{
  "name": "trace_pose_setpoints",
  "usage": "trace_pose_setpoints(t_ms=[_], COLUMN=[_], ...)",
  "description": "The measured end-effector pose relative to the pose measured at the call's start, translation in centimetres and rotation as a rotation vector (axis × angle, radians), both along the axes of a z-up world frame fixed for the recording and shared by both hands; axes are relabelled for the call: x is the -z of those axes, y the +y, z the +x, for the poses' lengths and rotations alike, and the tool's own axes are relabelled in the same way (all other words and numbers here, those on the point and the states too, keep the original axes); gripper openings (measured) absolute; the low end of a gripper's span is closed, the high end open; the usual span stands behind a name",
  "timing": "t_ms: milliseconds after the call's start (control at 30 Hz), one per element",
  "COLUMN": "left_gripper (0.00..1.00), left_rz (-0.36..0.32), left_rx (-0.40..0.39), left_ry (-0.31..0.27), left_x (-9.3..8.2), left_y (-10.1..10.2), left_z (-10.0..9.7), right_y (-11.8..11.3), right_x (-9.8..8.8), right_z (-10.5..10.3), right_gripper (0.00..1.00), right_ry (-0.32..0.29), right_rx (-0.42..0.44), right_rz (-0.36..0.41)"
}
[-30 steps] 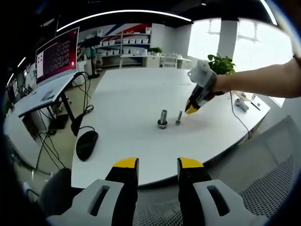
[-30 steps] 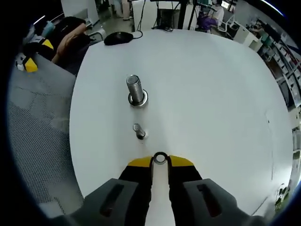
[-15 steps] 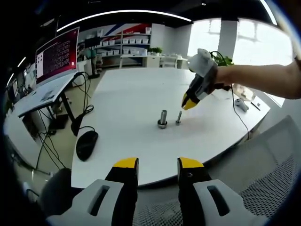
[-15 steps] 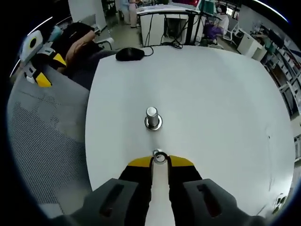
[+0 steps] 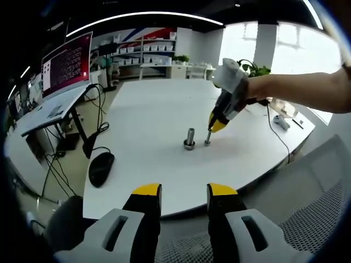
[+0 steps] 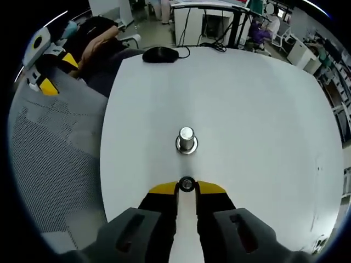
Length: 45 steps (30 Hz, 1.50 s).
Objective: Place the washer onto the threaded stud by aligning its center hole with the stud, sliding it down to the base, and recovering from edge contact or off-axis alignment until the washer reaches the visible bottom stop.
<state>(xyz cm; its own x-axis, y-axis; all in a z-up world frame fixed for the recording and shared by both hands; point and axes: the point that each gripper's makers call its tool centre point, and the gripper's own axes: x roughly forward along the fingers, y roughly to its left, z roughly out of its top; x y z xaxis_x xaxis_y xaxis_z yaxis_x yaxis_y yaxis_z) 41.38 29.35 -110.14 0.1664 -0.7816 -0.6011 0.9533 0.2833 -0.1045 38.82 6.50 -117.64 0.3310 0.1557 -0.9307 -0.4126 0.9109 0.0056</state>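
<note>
On the white table [image 5: 148, 109] stand a thick threaded bolt [image 5: 190, 138] and, just right of it, a thin threaded stud [image 5: 208, 137]. My right gripper [image 5: 215, 126], held by a person's hand, hangs tilted right above the thin stud. In the right gripper view that gripper [image 6: 187, 186] is shut on a small metal washer [image 6: 187, 184] at its tips. The thin stud is hidden beneath the washer there, and the thick bolt [image 6: 186, 139] stands just beyond. My left gripper [image 5: 184, 192] is open and holds nothing, off the table's near edge.
A black mouse [image 5: 101, 167] lies at the table's left edge, with cables and a monitor [image 5: 66, 63] beyond. A grey mesh chair [image 6: 49, 159] stands beside the table. A small white object [image 5: 281, 123] and a cable lie at the far right.
My right gripper has carried the washer left and down until it is over the thin stud, which has gone out of sight under the washer. The left gripper has stayed still.
</note>
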Motion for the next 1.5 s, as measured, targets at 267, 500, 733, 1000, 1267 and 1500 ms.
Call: trace_pose_setpoints(t_ms=[267,500,733,1000,1267,1500], left_gripper=[0.31,0.31,0.31,0.31,0.30,0.30], left_rz=[0.001,0.003,0.000,0.002,0.000,0.004], left_rx=[0.003,0.005,0.003,0.007,0.017,0.021], left_ry=[0.001,0.001,0.002,0.002,0.009,0.007], left_x=[0.0,0.0,0.1,0.0,-0.1,0.1], left_y=[0.0,0.0,0.0,0.0,-0.1,0.0], left_z=[-0.1,-0.1,0.1,-0.1,-0.3,-0.2], right_y=[-0.5,-0.7,-0.2,-0.2,-0.2,0.8], right_x=[0.2,1.9,3.5,4.5,3.3,-2.3], right_z=[-0.2,-0.1,-0.1,0.0,-1.1,-2.7], right_gripper=[0.14,0.14,0.14,0.14,0.29,0.34], right_ry=[0.020,0.052,0.079,0.086,0.038,-0.132], right_rx=[-0.030,-0.039,-0.038,-0.020,0.056,0.208], right_rz=[-0.044,-0.048,-0.053,-0.061,-0.048,0.076])
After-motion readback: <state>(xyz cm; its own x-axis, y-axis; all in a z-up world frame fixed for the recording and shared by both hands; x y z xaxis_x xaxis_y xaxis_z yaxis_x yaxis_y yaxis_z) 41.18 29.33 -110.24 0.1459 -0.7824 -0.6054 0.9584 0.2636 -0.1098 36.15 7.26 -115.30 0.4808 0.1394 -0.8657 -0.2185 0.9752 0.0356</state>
